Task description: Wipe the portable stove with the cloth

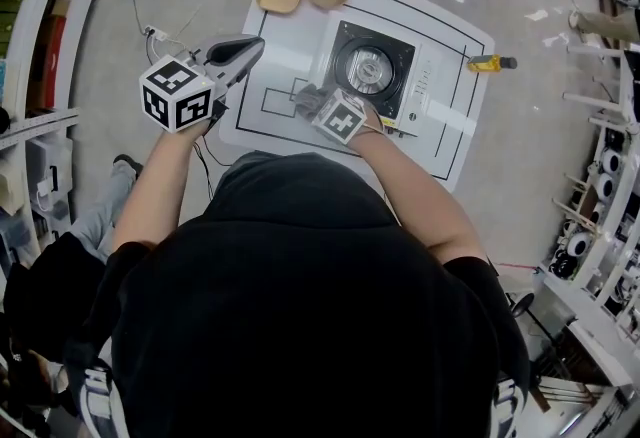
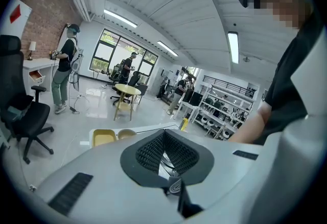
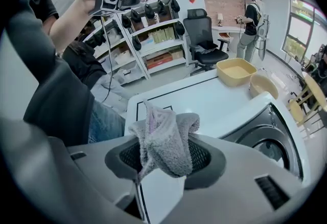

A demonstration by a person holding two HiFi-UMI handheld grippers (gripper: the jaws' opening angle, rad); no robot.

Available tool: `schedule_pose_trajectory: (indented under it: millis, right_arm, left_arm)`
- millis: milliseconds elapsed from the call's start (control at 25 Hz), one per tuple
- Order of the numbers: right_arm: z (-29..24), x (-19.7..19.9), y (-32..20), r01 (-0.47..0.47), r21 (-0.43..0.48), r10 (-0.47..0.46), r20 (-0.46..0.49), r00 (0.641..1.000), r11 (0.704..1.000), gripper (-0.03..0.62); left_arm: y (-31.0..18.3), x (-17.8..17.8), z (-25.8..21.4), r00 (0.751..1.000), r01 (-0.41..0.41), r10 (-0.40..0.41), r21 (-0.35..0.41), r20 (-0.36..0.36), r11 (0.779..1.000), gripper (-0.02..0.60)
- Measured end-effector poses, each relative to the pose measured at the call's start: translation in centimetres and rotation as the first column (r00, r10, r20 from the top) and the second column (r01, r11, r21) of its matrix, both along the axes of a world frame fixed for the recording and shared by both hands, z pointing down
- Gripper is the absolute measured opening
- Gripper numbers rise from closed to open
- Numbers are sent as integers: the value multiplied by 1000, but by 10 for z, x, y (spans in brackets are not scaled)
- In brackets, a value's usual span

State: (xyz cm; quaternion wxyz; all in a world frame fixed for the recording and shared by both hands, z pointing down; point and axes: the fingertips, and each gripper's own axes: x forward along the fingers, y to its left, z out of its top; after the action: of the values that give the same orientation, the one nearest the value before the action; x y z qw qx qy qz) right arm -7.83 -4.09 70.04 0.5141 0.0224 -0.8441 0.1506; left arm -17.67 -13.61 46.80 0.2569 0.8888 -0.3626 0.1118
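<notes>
Cloth (image 3: 168, 133) is held clamped in the right tool (image 3: 164, 161), with the portable stove (image 1: 372, 69) lying just ahead, slightly right.

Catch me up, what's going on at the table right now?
A person stands at the white table with a gripper in each hand. The right gripper is shut on a grey cloth, held low by the near left corner of the portable stove; whether the cloth touches the stove is unclear. The left gripper is raised above the table, jaws together, holding nothing.
</notes>
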Motion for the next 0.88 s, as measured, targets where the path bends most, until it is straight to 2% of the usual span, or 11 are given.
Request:
schedule_pose_trajectory:
  millis: [240,560,880]
  right_arm:
    - [0,-26,-12,4,-29,-3,25,1000,1000,209]
    - [6,-27,-70,-108,-54,111,50,993,993,209]
    - [9,-33,-124,-144,-29,146,59,988,989,209]
  left_arm:
    - [-10,-5,7,1000,-6,6,-15,0,1000,23]
    - [-29,-6,19,1000,-11,11,-38,-9,999,23]
    - [-44,-7,33,1000,-15,14,-68,-15,998,23]
